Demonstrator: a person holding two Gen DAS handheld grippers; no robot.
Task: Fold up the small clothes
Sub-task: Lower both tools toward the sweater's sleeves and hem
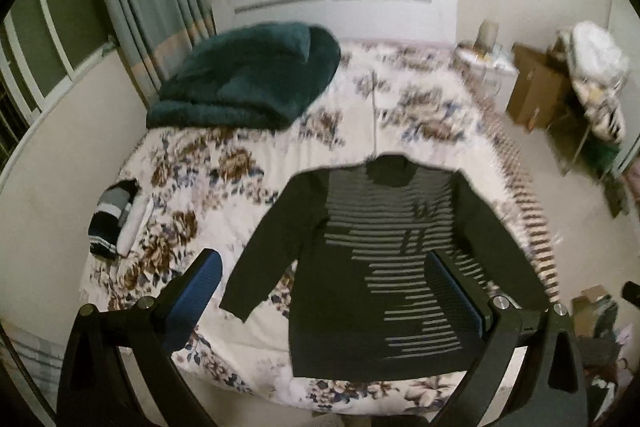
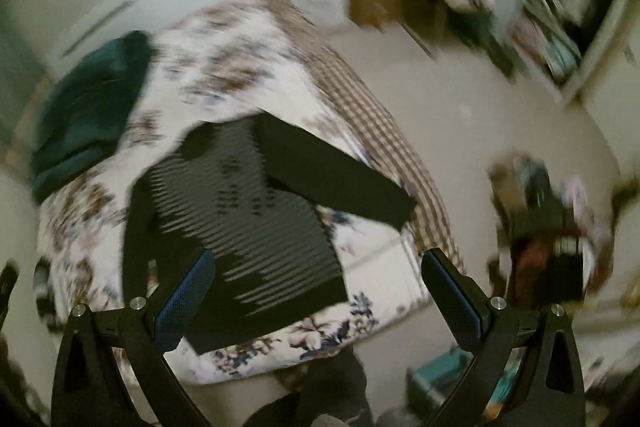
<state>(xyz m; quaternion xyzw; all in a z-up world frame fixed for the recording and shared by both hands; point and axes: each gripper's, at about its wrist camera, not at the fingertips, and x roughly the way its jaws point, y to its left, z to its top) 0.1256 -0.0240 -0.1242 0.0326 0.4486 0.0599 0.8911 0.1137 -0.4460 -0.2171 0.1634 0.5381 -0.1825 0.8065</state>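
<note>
Black tools wide open, empty

Black grey-striped sweater; white floral bedspread.

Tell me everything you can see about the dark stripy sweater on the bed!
The sweater is dark, almost black, with thin pale grey stripes across its front and plain dark long sleeves. It looks like soft knit. It lies flat and unfolded on the flowery bedspread, collar toward the headboard, hem near the foot edge, sleeves angled out. Only the bedspread touches it; both open grippers hover above it.
</note>
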